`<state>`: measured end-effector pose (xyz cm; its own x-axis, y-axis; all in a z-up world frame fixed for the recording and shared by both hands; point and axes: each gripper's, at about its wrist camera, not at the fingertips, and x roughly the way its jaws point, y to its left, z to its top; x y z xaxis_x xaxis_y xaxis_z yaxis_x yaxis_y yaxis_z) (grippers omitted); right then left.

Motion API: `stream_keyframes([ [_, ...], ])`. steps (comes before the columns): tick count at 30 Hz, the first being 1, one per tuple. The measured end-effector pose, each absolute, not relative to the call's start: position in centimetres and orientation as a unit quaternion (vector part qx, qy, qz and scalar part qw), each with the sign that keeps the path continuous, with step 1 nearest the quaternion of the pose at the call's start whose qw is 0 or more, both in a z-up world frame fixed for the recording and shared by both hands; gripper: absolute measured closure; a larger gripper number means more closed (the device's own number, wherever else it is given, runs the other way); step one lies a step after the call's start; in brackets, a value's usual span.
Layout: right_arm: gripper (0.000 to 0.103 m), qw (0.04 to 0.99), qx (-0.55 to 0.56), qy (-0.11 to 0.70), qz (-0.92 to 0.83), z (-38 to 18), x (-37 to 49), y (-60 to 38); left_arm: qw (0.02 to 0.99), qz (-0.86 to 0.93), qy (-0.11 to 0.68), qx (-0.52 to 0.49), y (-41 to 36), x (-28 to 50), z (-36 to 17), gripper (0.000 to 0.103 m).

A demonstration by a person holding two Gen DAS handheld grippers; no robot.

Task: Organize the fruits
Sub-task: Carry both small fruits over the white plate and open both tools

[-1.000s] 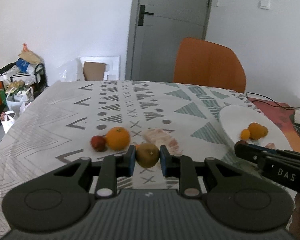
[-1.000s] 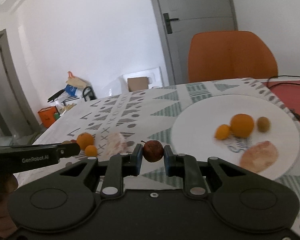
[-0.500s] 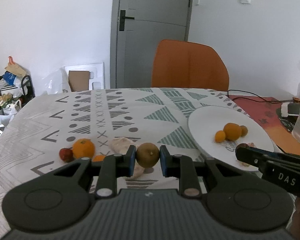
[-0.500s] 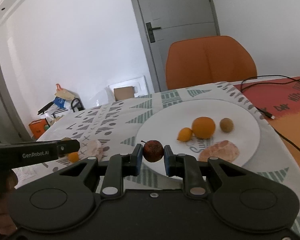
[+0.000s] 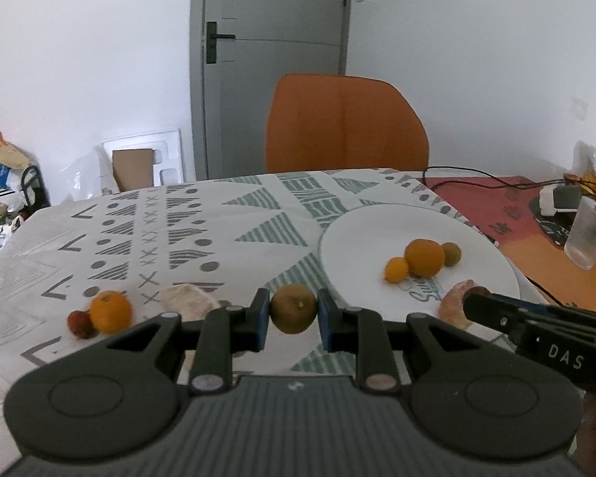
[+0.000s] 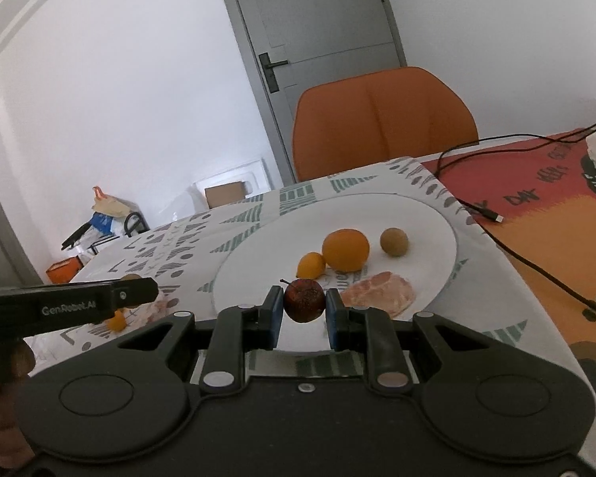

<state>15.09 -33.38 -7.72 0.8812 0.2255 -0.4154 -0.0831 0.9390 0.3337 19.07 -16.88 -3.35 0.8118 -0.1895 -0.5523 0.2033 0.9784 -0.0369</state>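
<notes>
- The table (image 5: 226, 214) wears a white cloth with grey and green geometric print.
- Lying on the cloth: an orange (image 5: 111, 311) touching a small red fruit (image 5: 79, 323), and a pale pink piece (image 5: 188, 303) nearby.
- A white plate (image 5: 361, 234) rests to the right.
- Beyond it: a red-orange mat (image 5: 508, 214), black cable (image 6: 528, 258) and clear cup (image 5: 590, 234).

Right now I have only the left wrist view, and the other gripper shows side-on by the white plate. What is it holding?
Observer: The right gripper is shut on a dark red wrinkled fruit with a stem, in line with the near rim of the round white plate.
Operator: My fingers and the brownish-green round fruit block the cloth. Is anything lying there?
Observer: Yes, a small round orange fruit lies on the patterned tablecloth, beside the pale pink piece.
</notes>
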Motion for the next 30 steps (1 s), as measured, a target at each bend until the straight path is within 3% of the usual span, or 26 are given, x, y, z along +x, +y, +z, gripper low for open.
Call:
stream_keyframes([
  [2, 0.076, 0.958, 0.160, 0.224, 0.079, -7.7, 14.9, -33.6, 0.951, -0.107, 0.289, 0.016, -17.5, 19.3, -3.4, 0.079],
  [9, 0.075, 0.957, 0.172, 0.229, 0.053, -8.5, 14.8, -35.5, 0.949, -0.118, 0.293, 0.026, -19.2, 20.3, -3.7, 0.079],
  [13, 0.070, 0.958, 0.176, 0.223, 0.044, -8.6, 14.6, -36.4, 0.946, -0.127, 0.295, 0.031, -20.3, 20.8, -3.9, 0.079],
  [16, 0.058, 0.961, 0.169, 0.217, 0.036, -8.4, 14.3, -36.4, 0.945, -0.135, 0.296, 0.035, -21.2, 21.2, -4.0, 0.079],
  [20, 0.058, 0.961, 0.166, 0.218, 0.043, -8.5, 14.4, -36.5, 0.945, -0.145, 0.292, 0.039, -22.2, 21.5, -3.8, 0.079],
  [25, 0.051, 0.961, 0.165, 0.221, 0.037, -8.6, 14.6, -36.4, 0.946, -0.149, 0.284, 0.051, -22.3, 21.3, -3.6, 0.070],
  [30, 0.041, 0.965, 0.149, 0.216, 0.023, -8.3, 14.6, -35.6, 0.949, -0.124, 0.286, 0.053, -21.0, 21.0, -4.0, 0.042],
])
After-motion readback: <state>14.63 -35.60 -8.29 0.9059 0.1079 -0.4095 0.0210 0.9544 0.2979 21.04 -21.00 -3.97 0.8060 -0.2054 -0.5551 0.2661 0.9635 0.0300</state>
